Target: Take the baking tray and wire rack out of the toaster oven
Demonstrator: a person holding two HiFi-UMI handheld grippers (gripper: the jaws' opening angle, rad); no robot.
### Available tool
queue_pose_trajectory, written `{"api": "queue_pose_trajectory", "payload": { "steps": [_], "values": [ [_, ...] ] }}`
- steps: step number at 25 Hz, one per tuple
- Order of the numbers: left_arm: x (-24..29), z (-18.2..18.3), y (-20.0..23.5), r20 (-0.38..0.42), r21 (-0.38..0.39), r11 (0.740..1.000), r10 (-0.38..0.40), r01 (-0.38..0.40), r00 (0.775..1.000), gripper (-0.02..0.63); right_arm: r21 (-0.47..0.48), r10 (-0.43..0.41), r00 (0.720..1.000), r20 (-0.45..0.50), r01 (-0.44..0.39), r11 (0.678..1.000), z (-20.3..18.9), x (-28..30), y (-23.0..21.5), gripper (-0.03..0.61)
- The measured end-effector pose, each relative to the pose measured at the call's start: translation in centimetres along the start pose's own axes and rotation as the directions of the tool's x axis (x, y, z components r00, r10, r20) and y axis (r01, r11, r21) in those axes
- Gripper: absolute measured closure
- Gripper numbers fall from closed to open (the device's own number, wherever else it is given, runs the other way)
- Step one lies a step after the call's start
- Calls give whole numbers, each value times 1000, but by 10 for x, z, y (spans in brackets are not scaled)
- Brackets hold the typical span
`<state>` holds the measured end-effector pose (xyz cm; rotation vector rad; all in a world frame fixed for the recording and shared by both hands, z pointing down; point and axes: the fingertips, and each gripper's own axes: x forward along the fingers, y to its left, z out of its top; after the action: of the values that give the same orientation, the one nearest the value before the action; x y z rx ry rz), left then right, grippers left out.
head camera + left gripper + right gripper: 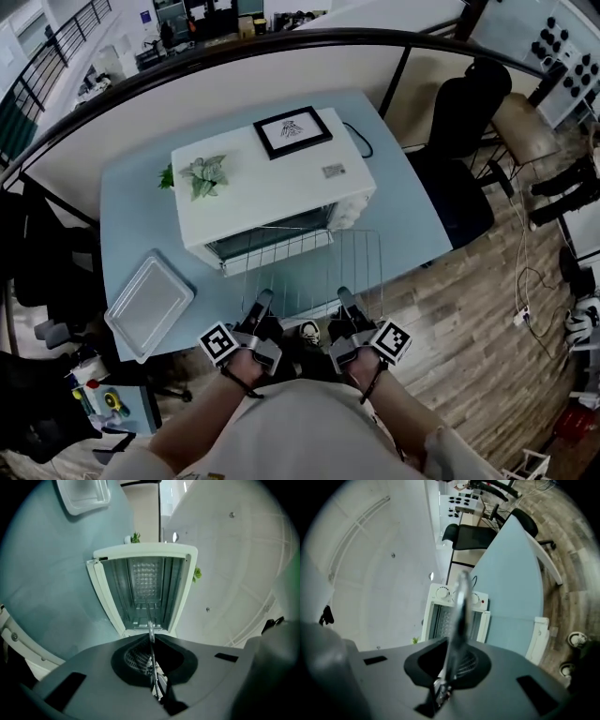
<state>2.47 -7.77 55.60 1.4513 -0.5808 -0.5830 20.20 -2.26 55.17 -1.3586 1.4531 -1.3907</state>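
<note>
The step in hand looked like drawing the rack (309, 267) clear of the oven (272, 178). Done well, both tools would pull evenly and keep the rack level, so it neither skews in the oven's side guides nor tips once free. It could then go on the surface (131, 206) near the tray (150, 302).

The left tool (263, 298) and the right tool (344, 295) were each pinched shut on the rack's near edge wire, one toward each side.

The rack was a thin, silvery grid of parallel wires. It was held flat above the surface's near edge, mostly outside the oven, its far edge about at the open mouth. The tray, pale and shallow, lay empty on the surface, left of the oven.
</note>
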Motion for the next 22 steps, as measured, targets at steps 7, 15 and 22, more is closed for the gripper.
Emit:
{"api": "queue_pose_trajectory", "payload": {
  "steps": [7, 15, 22],
  "values": [
    [34, -48, 8, -176, 16, 1000, 16, -13, 984, 604, 25, -44, 986, 163, 41, 999, 34, -49, -19, 563],
    [69, -107, 16, -332, 5, 1000, 9, -8, 943, 604, 49, -86, 944, 318, 74, 996, 69, -102, -38, 561],
    [87, -139, 33, -412, 30, 998, 65, -58, 909, 604, 70, -149, 913, 381, 132, 989, 87, -129, -59, 561]
  ]
}}
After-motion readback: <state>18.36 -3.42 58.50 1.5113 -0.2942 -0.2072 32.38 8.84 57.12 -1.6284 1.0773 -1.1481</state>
